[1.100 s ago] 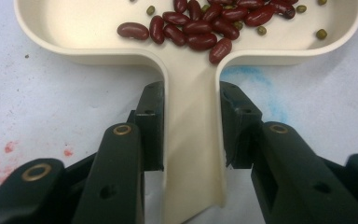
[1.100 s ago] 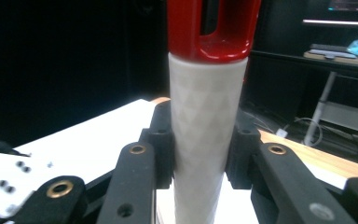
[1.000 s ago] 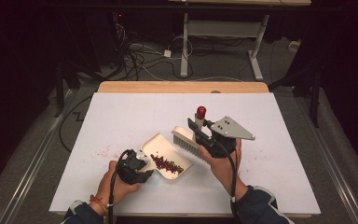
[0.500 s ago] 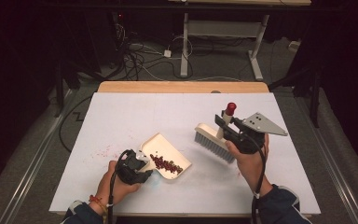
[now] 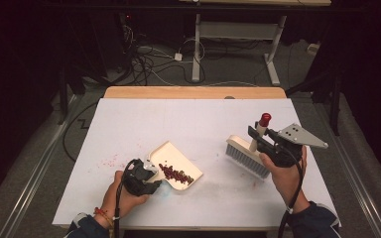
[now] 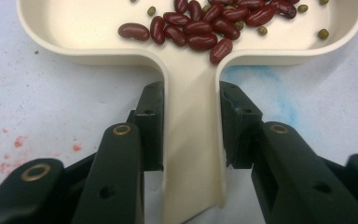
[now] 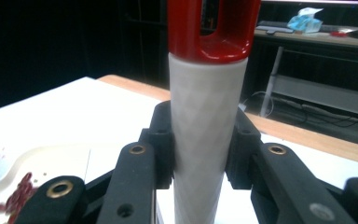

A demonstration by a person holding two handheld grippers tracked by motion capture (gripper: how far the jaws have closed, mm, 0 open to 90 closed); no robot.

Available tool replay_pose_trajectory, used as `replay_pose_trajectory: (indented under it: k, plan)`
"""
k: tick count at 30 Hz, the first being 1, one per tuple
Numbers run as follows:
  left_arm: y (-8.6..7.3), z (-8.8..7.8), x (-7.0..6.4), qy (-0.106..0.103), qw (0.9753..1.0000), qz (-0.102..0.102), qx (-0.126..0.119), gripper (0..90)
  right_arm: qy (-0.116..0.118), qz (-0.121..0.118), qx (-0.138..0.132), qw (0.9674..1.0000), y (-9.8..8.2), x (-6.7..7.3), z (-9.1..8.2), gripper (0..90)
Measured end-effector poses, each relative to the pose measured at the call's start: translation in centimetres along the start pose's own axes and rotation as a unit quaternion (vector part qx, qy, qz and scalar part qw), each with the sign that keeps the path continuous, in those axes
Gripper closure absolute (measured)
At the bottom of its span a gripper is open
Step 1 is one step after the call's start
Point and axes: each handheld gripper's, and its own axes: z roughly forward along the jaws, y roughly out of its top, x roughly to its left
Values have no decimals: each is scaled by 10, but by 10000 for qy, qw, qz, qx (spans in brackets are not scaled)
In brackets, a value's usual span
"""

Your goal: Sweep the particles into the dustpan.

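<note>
The white-covered desk (image 5: 188, 119) carries a cream dustpan (image 5: 176, 170) near its front edge, left of centre, with faint red smears on the cover beside it toward the left edge. Over the last second the brush (image 5: 248, 156) has travelled from just beside the pan's right side out toward the desk's right edge, and now hangs well apart from the pan with its bristles turned down toward the desk; a judgement from this is that the sweeping stroke is over and the brush is being carried off to be set aside, or drawn back for another pass. The pan itself has not moved across the three pictures. The right gripper (image 5: 265, 139) is clamped on the brush's pale handle (image 7: 207, 135) below its red cap (image 7: 213, 28), jaws pressed against both sides. The left gripper (image 5: 151, 176) holds the pan's handle (image 6: 191, 154) between its jaws, steadying it as before. Red beans (image 6: 196, 28) and a few small green ones (image 6: 324, 33) lie heaped in the pan by the handle's root.
</note>
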Motion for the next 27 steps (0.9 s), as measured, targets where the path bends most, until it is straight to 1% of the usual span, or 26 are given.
replay_pose_trajectory:
  k: [1, 2, 3, 4, 5, 6, 9, 11, 13, 16, 19, 21, 23, 27]
  plan:
    - [0, 0, 1, 19, 10000, 3, -4, 637, 62, 1, 11, 10000, -1, 0, -2, 693]
    - [-1, -1, 2, 23, 10000, -15, -10, 637, 116, -64, 8, 9999, -2, -1, -3, 694]
    - [-2, -1, 2, 15, 10000, -51, -14, 637, 143, -88, 33, 9999, -3, -1, -5, 693]
    - [-3, -1, 3, 29, 10000, -44, -13, 637, 168, -120, 46, 9998, -3, -1, -7, 693]
    - [-4, -1, 4, 27, 9999, -97, -37, 637, 187, -155, 63, 9997, -4, -2, -9, 693]
    - [-4, -1, 5, 33, 9999, -100, -34, 637, 222, -174, 70, 9996, -4, -2, -12, 693]
    - [-4, -2, 6, 55, 9999, -93, -19, 637, 441, -305, 66, 9985, -5, -5, -19, 694]
    - [-4, -2, 7, 85, 9999, -79, -20, 637, 530, -431, 41, 9977, -5, -6, -25, 693]
    - [-5, -2, 8, 90, 9999, -95, -22, 637, 584, -478, 40, 9971, -5, -7, -30, 694]
    - [-5, -2, 9, 96, 9999, -97, -46, 638, 709, -451, 53, 9965, -6, -8, -36, 694]
    - [-5, -4, 11, 57, 9999, -128, -59, 639, 846, -452, 116, 9953, -6, -8, -41, 693]
    - [-5, -5, 12, 47, 9999, -111, -81, 640, 919, -466, 152, 9946, -6, -9, -43, 694]
    - [-5, -6, 14, 75, 9999, -107, -68, 641, 949, -428, 185, 9944, -6, -10, -45, 694]
    - [-6, -8, 19, 90, 9998, -121, -117, 642, 987, -441, 287, 9937, -8, -12, -49, 694]
